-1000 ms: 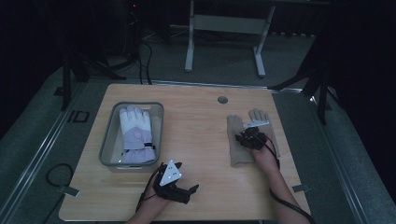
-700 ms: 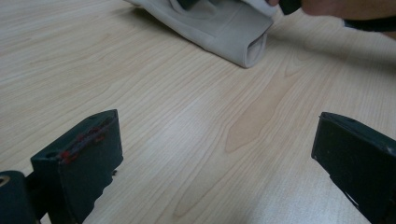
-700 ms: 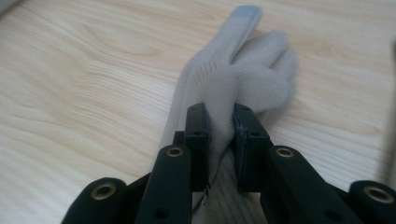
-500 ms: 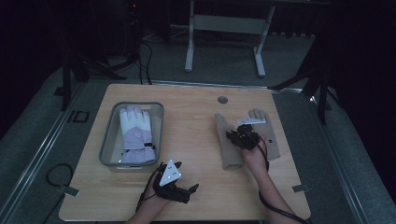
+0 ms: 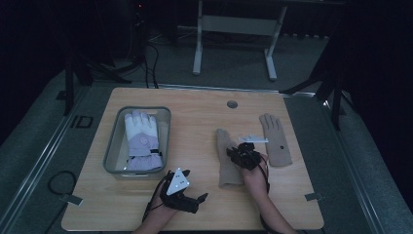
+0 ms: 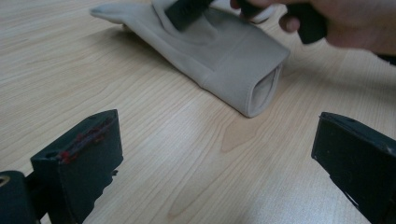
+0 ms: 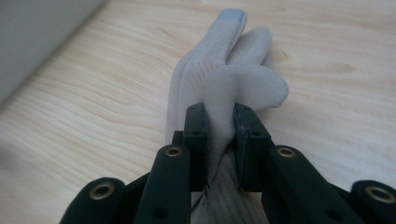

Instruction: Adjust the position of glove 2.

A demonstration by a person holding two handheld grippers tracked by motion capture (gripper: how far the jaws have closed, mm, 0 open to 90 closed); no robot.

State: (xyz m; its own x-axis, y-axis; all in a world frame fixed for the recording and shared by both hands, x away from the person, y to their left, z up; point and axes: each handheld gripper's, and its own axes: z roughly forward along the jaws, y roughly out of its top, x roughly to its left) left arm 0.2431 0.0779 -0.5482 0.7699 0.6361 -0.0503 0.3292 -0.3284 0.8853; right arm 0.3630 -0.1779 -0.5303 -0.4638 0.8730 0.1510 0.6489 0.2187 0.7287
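Right gripper [image 7: 219, 126] pinching beige glove [image 7: 224, 74] — jaws clamped, on table [image 5: 195, 112]

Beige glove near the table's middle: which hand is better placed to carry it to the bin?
Right. The right tool is pinched on the beige glove; the left tool stands open, off it, beside the grey bin.

Both grippers are built in black. The left gripper [image 5: 194, 201] is topped by a grey three-cornered plate, and red marks are seen on one jaw pad. Brass-coloured screws are set in the right gripper's [image 7: 219, 140] linkage. Bare forearms are shown, without sleeves.
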